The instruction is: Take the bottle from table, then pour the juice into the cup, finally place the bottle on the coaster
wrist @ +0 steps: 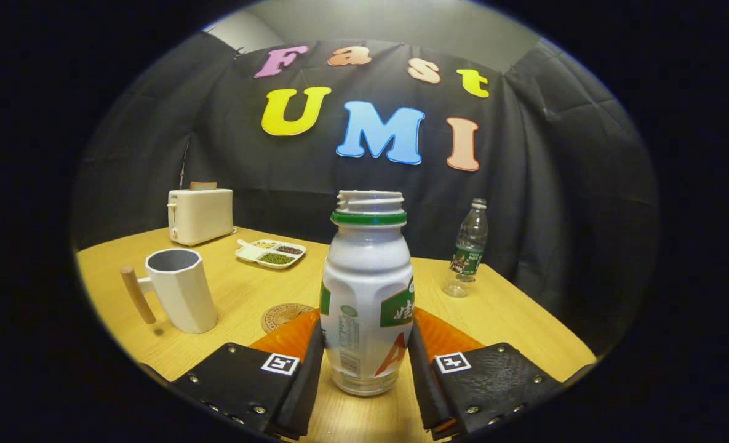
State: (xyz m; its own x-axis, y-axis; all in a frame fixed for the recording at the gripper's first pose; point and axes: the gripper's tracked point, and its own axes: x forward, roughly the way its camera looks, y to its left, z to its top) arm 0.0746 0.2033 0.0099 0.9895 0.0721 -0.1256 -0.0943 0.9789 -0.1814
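My jaws pressed both sides of the open bottle (367, 295) on the counter (247, 295). A weak grip could let it slip and spill before the cup (179, 289).

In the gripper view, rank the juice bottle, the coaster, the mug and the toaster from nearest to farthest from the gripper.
1. Juice bottle: between the fingers of the gripper, both pressing its sides.
2. Coaster: just ahead, left of the bottle.
3. Mug: farther left, past the coaster.
4. Toaster: far back left, by the wall.

bottle (367, 295): white, green neck ring | cup (179, 289): white, tan handle | table (512, 314): light woodgrain
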